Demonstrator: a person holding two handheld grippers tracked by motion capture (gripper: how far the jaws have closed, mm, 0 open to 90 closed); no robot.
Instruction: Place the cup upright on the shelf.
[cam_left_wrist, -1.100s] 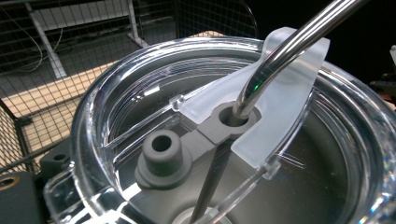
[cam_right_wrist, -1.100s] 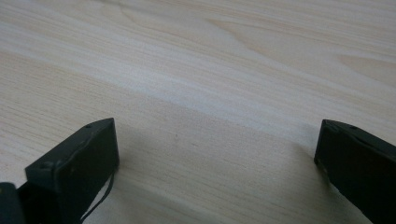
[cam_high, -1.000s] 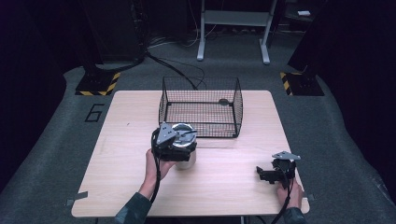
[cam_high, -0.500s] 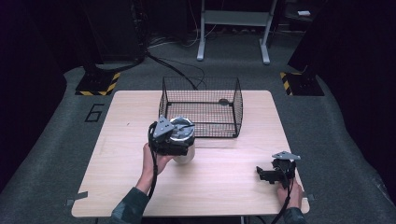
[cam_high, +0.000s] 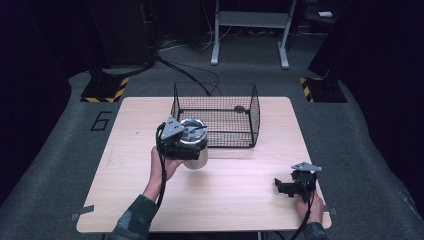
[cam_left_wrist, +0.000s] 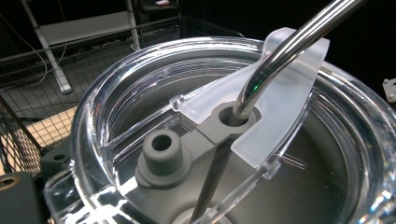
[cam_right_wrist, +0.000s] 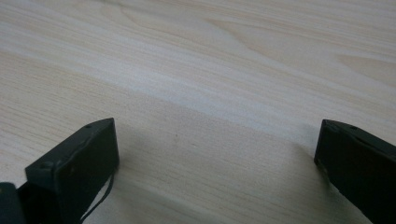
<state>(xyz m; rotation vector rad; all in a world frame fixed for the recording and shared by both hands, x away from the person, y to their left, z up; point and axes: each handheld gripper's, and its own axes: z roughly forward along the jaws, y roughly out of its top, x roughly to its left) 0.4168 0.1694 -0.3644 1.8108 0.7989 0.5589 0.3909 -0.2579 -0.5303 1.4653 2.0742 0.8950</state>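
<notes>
A steel tumbler (cam_high: 197, 152) with a clear lid (cam_left_wrist: 140, 93) and a bent metal straw (cam_left_wrist: 289, 42) hangs just above the table, close to the near left corner of a black wire basket (cam_high: 254, 117). My left gripper (cam_high: 175, 137) is shut on the tumbler near its rim; one dark jaw edge shows at the bottom left of the left gripper view. My right gripper (cam_high: 286, 187) rests on the table's near right part. In the right gripper view, it (cam_right_wrist: 217, 158) is open over bare wood, nothing between its jaws.
The wooden table (cam_high: 235, 200) carries the basket at its far middle, with a small dark object (cam_high: 239, 108) on the basket's floor. Cables and a metal stand (cam_high: 250, 20) lie on the dark floor beyond. Yellow-black blocks (cam_high: 105, 89) flank the table's far corners.
My left gripper has carried the tumbler up and away from me, closer to the basket. The right gripper has stayed put.
</notes>
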